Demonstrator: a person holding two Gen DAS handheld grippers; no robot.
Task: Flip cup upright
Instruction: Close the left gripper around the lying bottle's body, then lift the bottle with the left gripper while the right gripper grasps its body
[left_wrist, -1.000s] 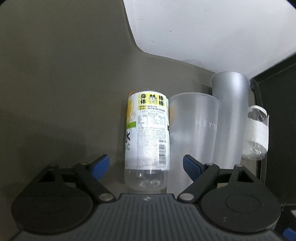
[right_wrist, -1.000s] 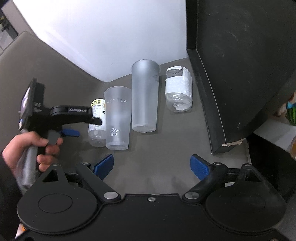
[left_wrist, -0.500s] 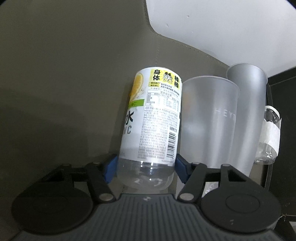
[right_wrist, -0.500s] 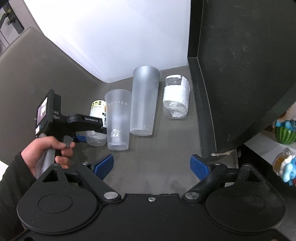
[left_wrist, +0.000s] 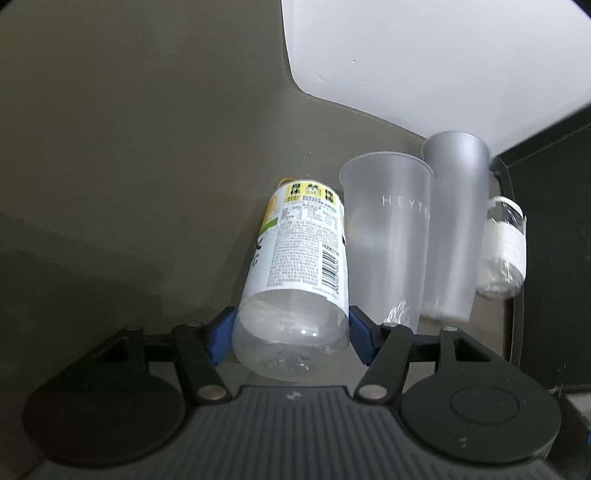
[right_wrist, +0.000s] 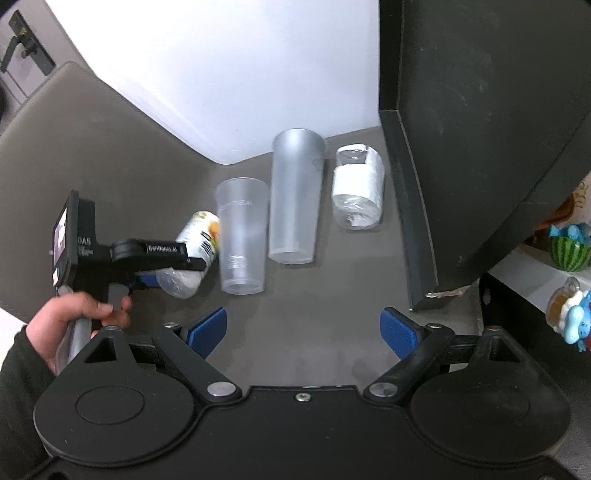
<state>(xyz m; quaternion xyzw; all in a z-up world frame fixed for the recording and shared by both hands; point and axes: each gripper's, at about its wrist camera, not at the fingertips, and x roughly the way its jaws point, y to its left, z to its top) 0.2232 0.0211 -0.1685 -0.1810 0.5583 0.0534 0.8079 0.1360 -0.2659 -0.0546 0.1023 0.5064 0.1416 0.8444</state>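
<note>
My left gripper (left_wrist: 291, 334) is shut on the base of a clear bottle with a yellow and white label (left_wrist: 299, 254), lifted and tilted off the grey table; it also shows in the right wrist view (right_wrist: 192, 251). Beside it lie a frosted cup marked HEYTEA (left_wrist: 386, 236) (right_wrist: 242, 232) and a taller grey frosted cup (left_wrist: 452, 229) (right_wrist: 295, 195), both on their sides. A clear bottle with a white label (left_wrist: 502, 251) (right_wrist: 356, 192) lies at the right. My right gripper (right_wrist: 304, 330) is open and empty, nearer than the cups.
A black box (right_wrist: 480, 147) stands along the right of the grey table (right_wrist: 314, 295). A white wall (right_wrist: 221, 74) rises behind. Toys, one like a watermelon (right_wrist: 569, 251), sit on a shelf at far right.
My left gripper moved in around the labelled bottle, closed on its base and lifted it at a tilt. The right gripper stayed open and pulled back a little.
</note>
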